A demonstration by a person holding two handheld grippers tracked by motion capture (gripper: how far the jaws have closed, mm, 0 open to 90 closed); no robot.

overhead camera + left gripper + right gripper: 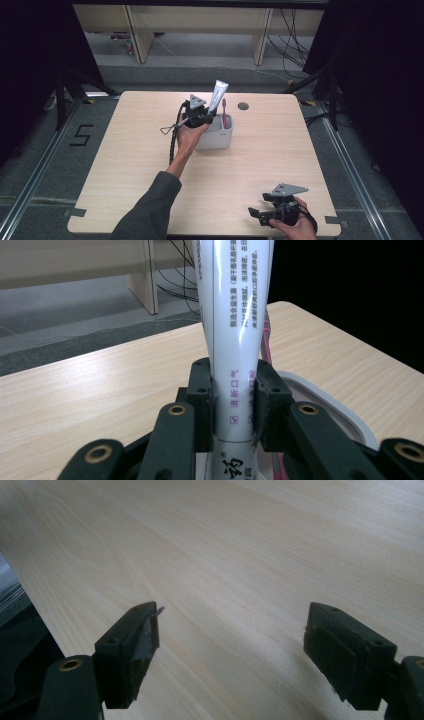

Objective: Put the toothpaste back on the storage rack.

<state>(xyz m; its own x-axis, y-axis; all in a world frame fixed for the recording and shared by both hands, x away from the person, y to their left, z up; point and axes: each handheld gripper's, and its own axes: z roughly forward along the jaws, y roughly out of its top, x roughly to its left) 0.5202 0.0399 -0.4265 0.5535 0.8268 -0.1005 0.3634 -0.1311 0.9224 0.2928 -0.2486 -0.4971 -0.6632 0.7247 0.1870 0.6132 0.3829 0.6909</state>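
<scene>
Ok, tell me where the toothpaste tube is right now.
In the high view the toothpaste tube stands upright at the table's far middle, clamped in the left gripper over the grey holder, just left of the pink toothbrush.

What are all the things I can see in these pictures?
toothpaste tube: one, white and silver with printed writing, upright over the holder, clamped low down by the left tool
toothbrush: one, pink, standing in the holder
holder: one, pale grey tub, on the far middle of the table
table: one, light wood, with a round dark hole near its far edge
shelving: pale wood, on the floor behind the table
cables: several, black, on the floor at the far right
left tool: one, black, jaws shut on the toothpaste tube
right tool: one, black, jaws wide open, low over the near right corner of the table
person's hands: two, one on each tool; dark sleeve on the left arm
</scene>
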